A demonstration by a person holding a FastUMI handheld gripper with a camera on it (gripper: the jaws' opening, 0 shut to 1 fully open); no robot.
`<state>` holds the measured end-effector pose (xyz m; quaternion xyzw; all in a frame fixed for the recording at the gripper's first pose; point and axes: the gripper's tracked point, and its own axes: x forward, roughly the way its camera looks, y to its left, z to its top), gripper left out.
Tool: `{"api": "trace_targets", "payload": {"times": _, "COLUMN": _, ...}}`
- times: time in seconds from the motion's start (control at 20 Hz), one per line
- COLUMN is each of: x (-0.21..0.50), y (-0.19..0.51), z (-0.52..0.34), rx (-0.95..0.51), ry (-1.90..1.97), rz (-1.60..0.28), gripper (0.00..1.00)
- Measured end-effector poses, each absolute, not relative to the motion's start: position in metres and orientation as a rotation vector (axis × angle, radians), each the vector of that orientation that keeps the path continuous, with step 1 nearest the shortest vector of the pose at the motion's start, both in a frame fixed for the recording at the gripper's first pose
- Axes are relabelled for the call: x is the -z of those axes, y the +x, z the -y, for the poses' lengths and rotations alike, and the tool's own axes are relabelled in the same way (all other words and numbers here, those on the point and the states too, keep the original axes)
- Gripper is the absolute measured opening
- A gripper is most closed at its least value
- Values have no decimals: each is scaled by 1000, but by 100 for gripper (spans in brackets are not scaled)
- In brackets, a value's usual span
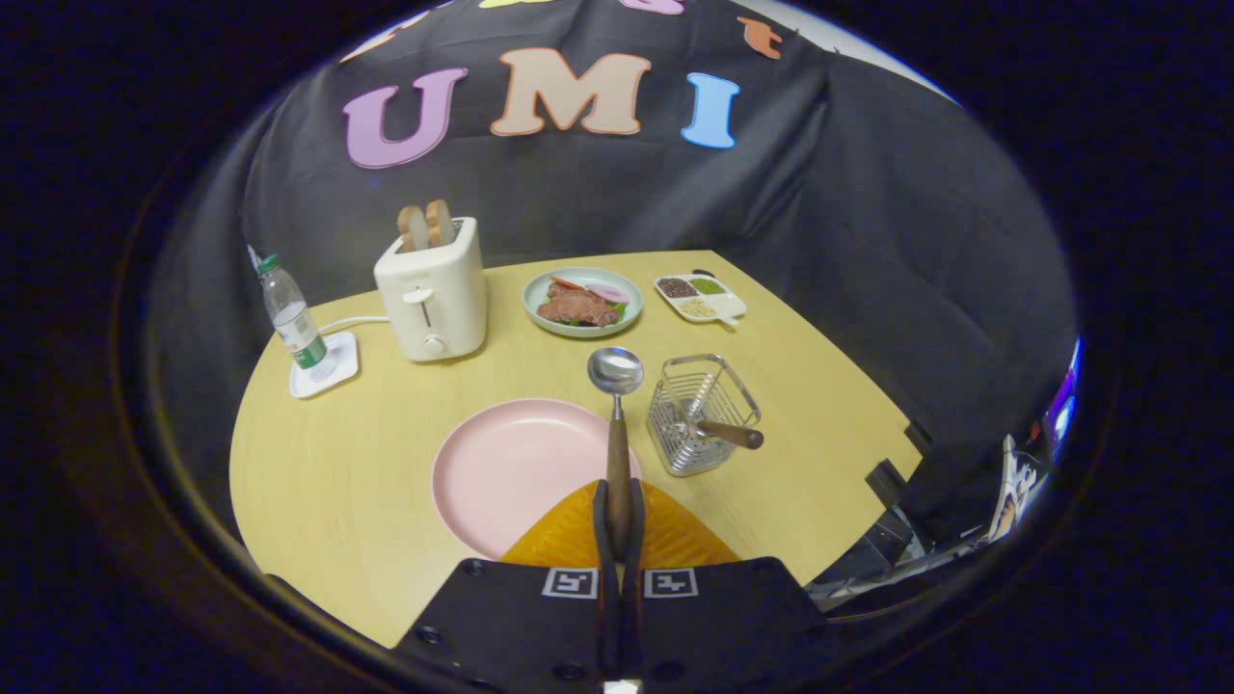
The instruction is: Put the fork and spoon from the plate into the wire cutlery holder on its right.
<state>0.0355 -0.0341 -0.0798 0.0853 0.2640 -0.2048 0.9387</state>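
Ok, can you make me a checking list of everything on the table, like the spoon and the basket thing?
Surface: yellow wooden table, tidy.
Job's things: spoon held up, bowl ahead of the fingers; pink plate has no cutlery on it; wire cutlery holder right of the plate, a wooden-handled utensil leaning in it, probably the fork.
Clutter: toaster with bread, water bottle on a coaster, plate of food, divided dish.
Grippers: gripper shut on spoon handle.
Cables: white toaster cord.
Surroundings: black cloth wall.

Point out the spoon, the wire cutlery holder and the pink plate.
spoon point(616, 371): gripper view, on its bowl, beyond the tongs.
wire cutlery holder point(696, 381): gripper view, on its back wall.
pink plate point(511, 467): gripper view, on its bare middle.
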Motion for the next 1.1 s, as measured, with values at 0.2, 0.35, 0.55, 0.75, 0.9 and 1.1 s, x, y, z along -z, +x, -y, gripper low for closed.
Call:
{"api": "trace_targets", "payload": {"times": 0.2, "x": 77, "y": 42, "z": 52, "rx": 512, "ry": 238, "rz": -600, "gripper": 3}}
{"api": "trace_targets", "payload": {"times": 0.35, "x": 76, "y": 43, "z": 70, "rx": 590, "ry": 267, "rz": -657, "gripper": 3}}
{"api": "trace_targets", "payload": {"times": 0.55, "x": 80, "y": 49, "z": 79, "rx": 636, "ry": 376, "rz": -738, "gripper": 4}}
{"api": "trace_targets", "payload": {"times": 0.75, "x": 89, "y": 57, "z": 84, "rx": 627, "ry": 500, "rz": -843, "gripper": 4}}
{"api": "trace_targets", "payload": {"times": 0.9, "x": 92, "y": 61, "z": 90, "rx": 614, "ry": 573, "rz": -908, "gripper": 4}}
{"api": "trace_targets", "payload": {"times": 1.1, "x": 98, "y": 68, "z": 100, "rx": 608, "ry": 628, "rz": -972, "gripper": 5}}
